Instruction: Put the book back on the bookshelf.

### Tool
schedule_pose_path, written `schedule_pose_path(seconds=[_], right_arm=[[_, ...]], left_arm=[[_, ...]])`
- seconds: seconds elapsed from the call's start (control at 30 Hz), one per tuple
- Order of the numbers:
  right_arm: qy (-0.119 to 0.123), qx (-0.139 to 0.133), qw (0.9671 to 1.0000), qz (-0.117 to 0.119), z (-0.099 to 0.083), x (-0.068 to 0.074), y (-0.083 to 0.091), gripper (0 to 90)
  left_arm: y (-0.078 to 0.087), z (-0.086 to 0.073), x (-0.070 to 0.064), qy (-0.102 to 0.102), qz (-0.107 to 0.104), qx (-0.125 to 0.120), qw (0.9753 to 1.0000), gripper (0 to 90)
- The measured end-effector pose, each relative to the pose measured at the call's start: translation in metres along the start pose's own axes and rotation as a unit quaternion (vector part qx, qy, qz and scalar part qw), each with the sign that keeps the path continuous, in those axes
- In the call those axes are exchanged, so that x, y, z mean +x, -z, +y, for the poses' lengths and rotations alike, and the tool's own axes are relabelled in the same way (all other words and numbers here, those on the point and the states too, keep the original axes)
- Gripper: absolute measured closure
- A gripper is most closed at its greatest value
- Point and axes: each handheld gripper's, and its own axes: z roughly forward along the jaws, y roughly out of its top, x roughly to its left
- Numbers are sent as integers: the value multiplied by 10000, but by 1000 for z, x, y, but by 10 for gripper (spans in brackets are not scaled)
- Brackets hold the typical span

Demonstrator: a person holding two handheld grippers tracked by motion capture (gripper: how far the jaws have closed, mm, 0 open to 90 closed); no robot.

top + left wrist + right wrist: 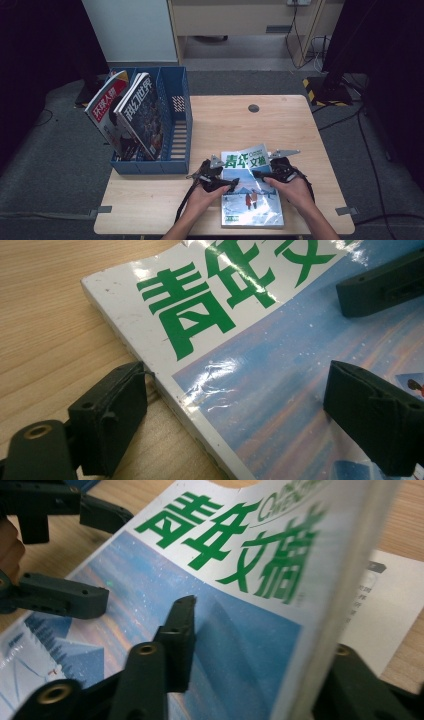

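Left gripper [231,186]: jaws spread, straddling spine edge of magazine [252,197], one jaw on table [150,210], other over cover; not clamped.

Magazine between grippers, flat on table. Judged light, floppy, glossy-slick; grip spine, not loose cover.

Right gripper [256,174]: jaws astride lifted cover edge; closure unclear. Its view shows page beneath; left gripper view shows cover creases.

Light wooden table [295,125] on grey carpet [45,165], dark surroundings.
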Motion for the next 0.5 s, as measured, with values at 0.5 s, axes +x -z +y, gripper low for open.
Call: schedule_pose_path(seconds=[0.5], right_arm=[[-141, -603, 9965, 564, 7, 0, 18, 838]], left_arm=[[0, 2, 9, 128, -186, -71, 9997, 126]])
